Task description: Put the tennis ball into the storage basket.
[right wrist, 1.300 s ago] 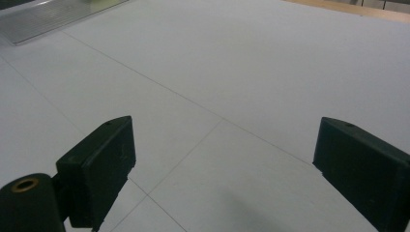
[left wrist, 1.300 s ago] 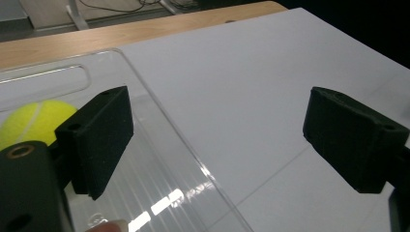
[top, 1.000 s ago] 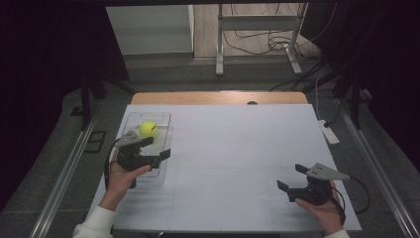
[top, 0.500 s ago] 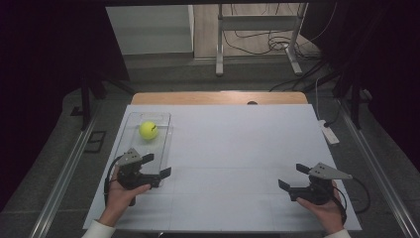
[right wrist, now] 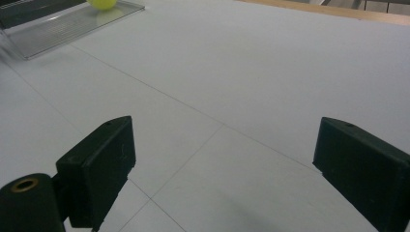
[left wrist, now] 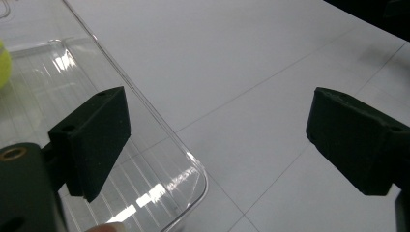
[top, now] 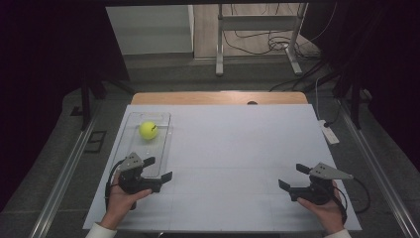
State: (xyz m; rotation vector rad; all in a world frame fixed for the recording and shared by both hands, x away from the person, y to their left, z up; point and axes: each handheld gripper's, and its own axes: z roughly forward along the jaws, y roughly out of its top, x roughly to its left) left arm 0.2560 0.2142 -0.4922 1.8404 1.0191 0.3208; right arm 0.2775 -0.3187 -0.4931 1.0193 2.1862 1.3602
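A yellow-green tennis ball [top: 148, 130] lies in the far half of a clear plastic tray [top: 159, 157] at the table's left. My left gripper [top: 158, 168] hovers at the tray's near right corner, open, nothing between its jaws. In the left gripper view the tray's rounded corner [left wrist: 193, 179] sits between the wide-apart jaws and a sliver of the ball [left wrist: 4, 63] shows at the left edge. My right gripper [top: 293, 176] rests open near the front right of the table. The right gripper view has the ball [right wrist: 102, 4] and the tray [right wrist: 58, 26] far off at top left.
The white table top [top: 237, 148] has a wooden strip [top: 218, 97] along its far edge. A white power strip [top: 329, 132] lies off the right edge. Metal stand legs and cables [top: 262, 42] sit on the floor beyond the table.
My left gripper has drawn back toward the person, from over the tray near the ball to the tray's near right corner. The ball stays in the tray. The right gripper has hardly moved.
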